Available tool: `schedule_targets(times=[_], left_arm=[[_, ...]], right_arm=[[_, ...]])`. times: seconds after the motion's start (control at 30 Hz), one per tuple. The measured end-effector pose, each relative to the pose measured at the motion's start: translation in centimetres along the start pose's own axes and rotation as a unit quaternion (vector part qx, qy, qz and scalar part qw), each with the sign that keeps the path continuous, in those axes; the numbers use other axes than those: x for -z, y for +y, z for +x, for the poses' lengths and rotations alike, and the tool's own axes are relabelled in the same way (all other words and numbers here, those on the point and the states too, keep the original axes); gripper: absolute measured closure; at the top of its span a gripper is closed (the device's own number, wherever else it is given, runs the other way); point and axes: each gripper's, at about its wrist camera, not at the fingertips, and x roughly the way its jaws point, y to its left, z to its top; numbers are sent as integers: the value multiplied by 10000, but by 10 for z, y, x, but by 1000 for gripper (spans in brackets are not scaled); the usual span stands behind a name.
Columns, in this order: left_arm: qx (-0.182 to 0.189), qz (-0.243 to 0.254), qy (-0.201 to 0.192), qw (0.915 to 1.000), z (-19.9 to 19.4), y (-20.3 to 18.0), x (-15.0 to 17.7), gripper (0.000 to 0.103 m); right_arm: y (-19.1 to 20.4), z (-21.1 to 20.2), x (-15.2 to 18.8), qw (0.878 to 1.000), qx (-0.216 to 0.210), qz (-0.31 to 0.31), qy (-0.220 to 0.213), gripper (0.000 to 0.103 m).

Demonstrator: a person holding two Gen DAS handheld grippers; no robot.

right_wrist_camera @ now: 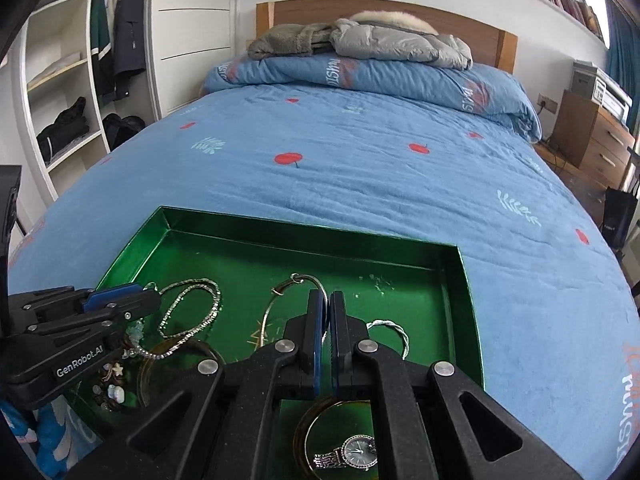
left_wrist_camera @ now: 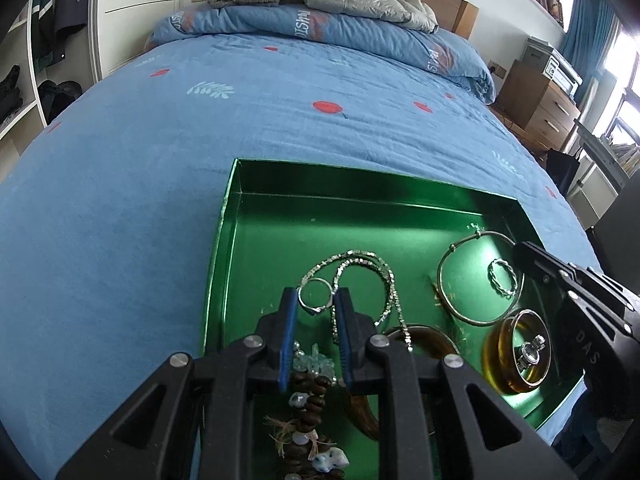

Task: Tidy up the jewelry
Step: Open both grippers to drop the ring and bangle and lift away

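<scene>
A green tray (left_wrist_camera: 236, 216) lies on the blue bed and holds jewelry. My left gripper (left_wrist_camera: 315, 300) is over its near left part, jaws closed on a small silver ring (left_wrist_camera: 314, 295). A silver chain necklace (left_wrist_camera: 360, 264) lies just behind it. A thin silver bangle (left_wrist_camera: 476, 276), a twisted silver ring (left_wrist_camera: 502, 276), an amber bangle (left_wrist_camera: 516, 354) with a small watch (left_wrist_camera: 530, 350) and a dark bead bracelet (left_wrist_camera: 308, 392) also lie in the tray. My right gripper (right_wrist_camera: 325, 300) hangs over the tray (right_wrist_camera: 168, 224) with jaws nearly together and nothing visible between them; the thin bangle (right_wrist_camera: 296, 280) lies beyond it.
The blue quilt (right_wrist_camera: 360, 168) covers the bed around the tray. Folded bedding and jackets (right_wrist_camera: 360, 40) lie at the headboard. A white wardrobe (right_wrist_camera: 60, 80) stands left and a wooden drawer unit (right_wrist_camera: 592, 136) stands right.
</scene>
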Motion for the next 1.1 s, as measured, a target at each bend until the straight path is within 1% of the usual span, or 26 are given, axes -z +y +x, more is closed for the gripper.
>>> schedule_targets(times=[0.13, 0.23, 0.47, 0.67, 0.7, 0.73, 0.77, 0.83, 0.9, 0.97, 1.1], left_arm=[[-82, 49, -36, 9999, 1, 0, 1, 86], [-141, 85, -65, 9998, 2, -1, 3, 86], [-176, -63, -53, 9998, 4, 4, 3, 85], [-137, -137, -32, 9998, 5, 7, 3, 85], [-136, -134, -28, 9998, 4, 7, 3, 84], [-137, -125, -29, 9998, 4, 7, 3, 84], [-138, -118, -33, 9998, 4, 7, 3, 84], [-149, -81, -30, 9999, 3, 7, 3, 84], [-179, -52, -30, 9998, 2, 5, 3, 84], [-172, -28, -20, 9998, 1, 3, 3, 77], [-136, -36, -36, 9999, -7, 1, 4, 72]], right_arm=[[-9, 12, 7, 9992, -197, 253, 255, 100], [-13, 19, 13, 9969, -463, 451, 448, 100], [-11, 27, 20, 9964, -413, 378, 635, 100], [-10, 26, 21, 9967, -377, 350, 630, 99], [-10, 26, 21, 9967, -368, 345, 634, 96], [-11, 26, 21, 9967, -365, 351, 638, 89], [-11, 25, 20, 9966, -361, 377, 631, 77], [-11, 21, 19, 9969, -372, 406, 559, 69], [-11, 16, 17, 9971, -376, 428, 503, 67], [-10, 11, 15, 9975, -339, 417, 448, 63], [-11, -7, 11, 9985, -252, 383, 288, 60]])
